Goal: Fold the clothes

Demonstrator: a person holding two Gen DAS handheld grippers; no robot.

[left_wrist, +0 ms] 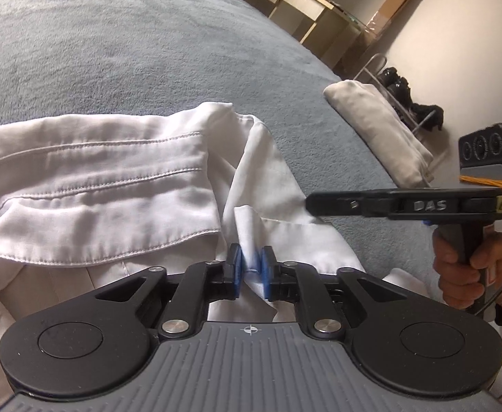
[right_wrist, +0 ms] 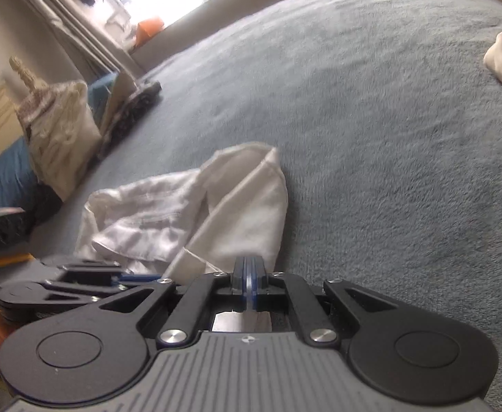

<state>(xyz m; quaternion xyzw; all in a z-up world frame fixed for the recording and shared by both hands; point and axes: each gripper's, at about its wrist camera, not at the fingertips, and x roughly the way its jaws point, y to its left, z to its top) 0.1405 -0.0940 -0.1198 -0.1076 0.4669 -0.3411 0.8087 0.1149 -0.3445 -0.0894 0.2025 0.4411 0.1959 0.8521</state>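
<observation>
Two grippers are in play over a grey-blue blanket [left_wrist: 120, 55] that fills most of both frames. At the lower centre of my left wrist view, my left gripper [left_wrist: 249, 267] has its blue pads [left_wrist: 236, 269] slightly apart, with a thin fold of the white garment [left_wrist: 89, 185] running up between them; the pads sit close on either side of that fold, and I cannot tell whether they press it. The garment spreads across the left and middle of that frame, its double-stitched hem lying flat on the blanket. At the right edge, a hand [left_wrist: 467, 271] grips the handle of my right gripper [left_wrist: 311, 202], whose black fingers point left with the tip resting at the garment's edge. In my right wrist view, the right gripper [right_wrist: 249, 276] has its pads together, pinched on white cloth that rises from them to a crumpled peak at mid-frame. A second, folded cream cloth [left_wrist: 381, 134] lies apart on the blanket, upper right in the left view.
</observation>
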